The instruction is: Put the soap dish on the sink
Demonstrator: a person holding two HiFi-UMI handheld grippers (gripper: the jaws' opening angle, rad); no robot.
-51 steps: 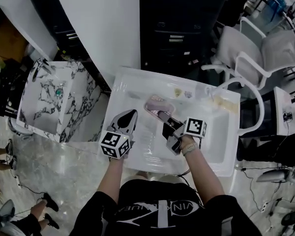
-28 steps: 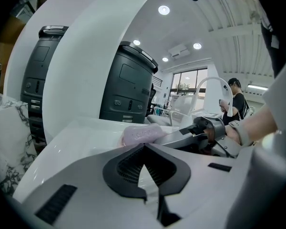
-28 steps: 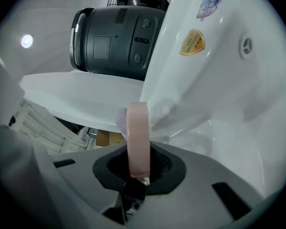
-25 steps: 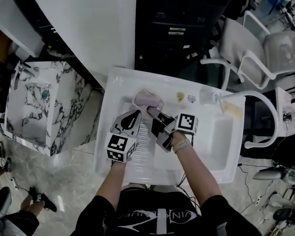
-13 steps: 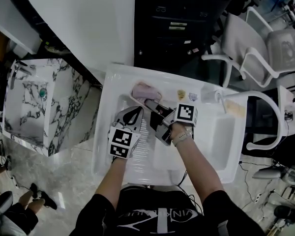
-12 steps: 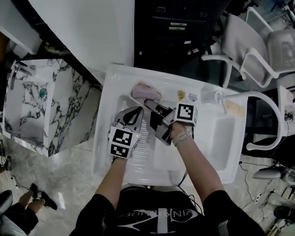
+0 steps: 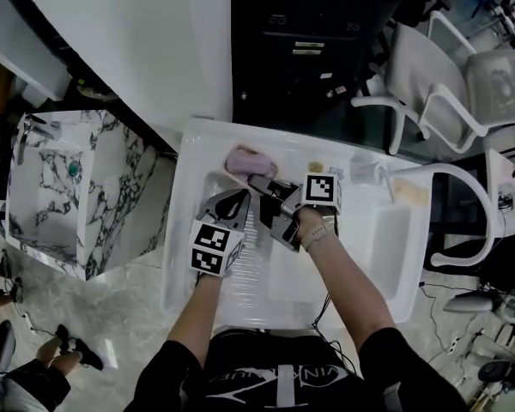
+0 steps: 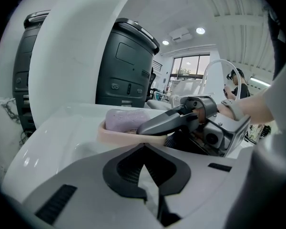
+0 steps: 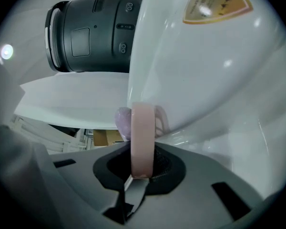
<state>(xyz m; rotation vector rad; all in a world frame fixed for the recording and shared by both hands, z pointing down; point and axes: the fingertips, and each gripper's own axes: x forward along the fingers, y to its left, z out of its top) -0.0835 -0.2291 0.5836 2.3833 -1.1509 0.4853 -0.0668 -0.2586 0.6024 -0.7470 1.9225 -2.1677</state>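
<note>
The pink soap dish [image 7: 243, 163] carries a purple bar of soap [image 7: 240, 156] and sits at the back left rim of the white sink [image 7: 180, 230]. My right gripper [image 7: 257, 181] is shut on the dish's near edge. In the right gripper view the dish rim [image 9: 142, 132] stands edge-on between the pads, with the soap [image 9: 122, 120] behind it. The left gripper view shows the dish [image 8: 126, 135], the soap [image 8: 126, 119] and the right gripper's fingers [image 8: 164, 123] just ahead. My left gripper [image 7: 230, 202] is shut and empty over the basin, beside the right one. Whether the dish touches the rim I cannot tell.
A curved white faucet [image 7: 451, 183] rises at the sink's right end, with small stickers [image 7: 316, 166] on the back rim. A marbled basin [image 7: 56, 187] stands to the left, a dark cabinet [image 7: 309, 50] behind the sink, and white chairs [image 7: 463, 84] at the upper right.
My right gripper has carried the dish from over the middle of the basin toward the back left rim. The left gripper has moved slightly forward and down alongside it.
</note>
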